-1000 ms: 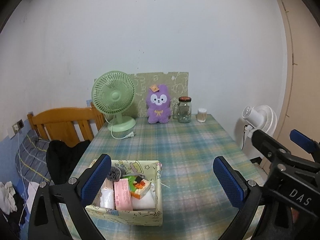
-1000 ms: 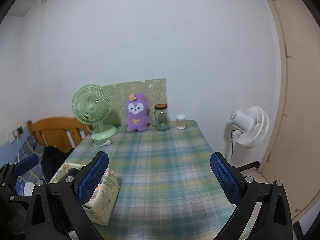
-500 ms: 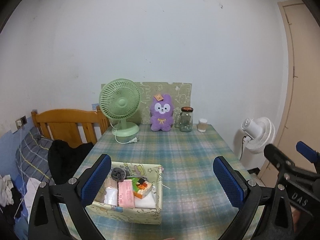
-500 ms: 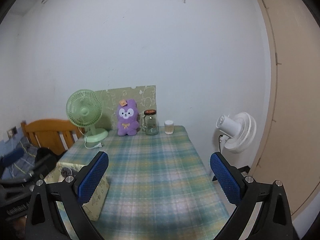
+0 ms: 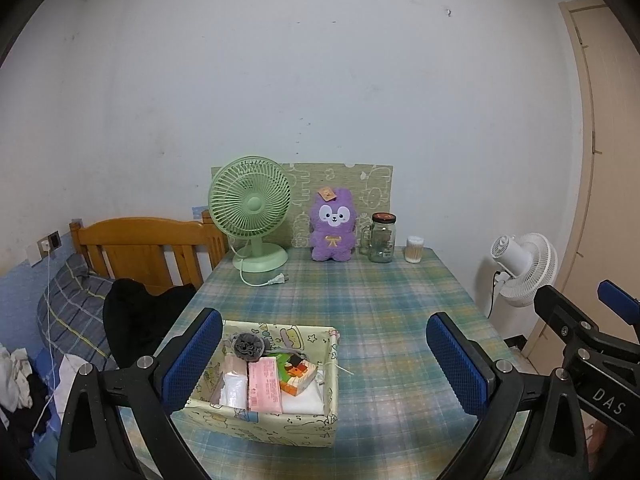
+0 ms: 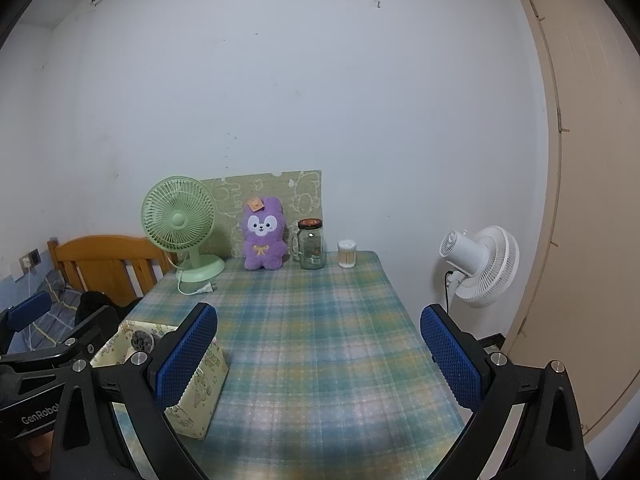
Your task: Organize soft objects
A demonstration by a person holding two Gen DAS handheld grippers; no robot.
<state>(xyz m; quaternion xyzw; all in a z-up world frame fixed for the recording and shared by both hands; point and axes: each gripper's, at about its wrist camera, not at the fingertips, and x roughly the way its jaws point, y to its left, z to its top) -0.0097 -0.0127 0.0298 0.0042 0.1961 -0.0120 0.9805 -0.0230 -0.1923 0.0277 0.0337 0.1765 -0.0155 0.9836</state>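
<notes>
A purple plush bunny (image 5: pixel 333 225) sits upright at the table's far edge; it also shows in the right wrist view (image 6: pixel 265 235). A yellow patterned box (image 5: pixel 316 428) stands near the front left, holding tissue packs, a pink pack and a grey fuzzy item (image 5: pixel 248 345). The box also shows in the right wrist view (image 6: pixel 200 396). My left gripper (image 5: pixel 326 360) is open and empty, held above the box. My right gripper (image 6: pixel 318 354) is open and empty over the table's middle front.
A green desk fan (image 5: pixel 250 210) with a loose plug, a glass jar (image 5: pixel 382 238) and a cotton-swab tub (image 5: pixel 414 249) stand along the far edge. A white floor fan (image 6: pixel 480 266) stands right of the plaid table (image 6: pixel 320 320). A wooden headboard (image 5: pixel 148 246) is at left.
Both grippers have pulled back and risen, so the table and objects look farther and lower. Both stay open and empty; the box and plush have not moved.
</notes>
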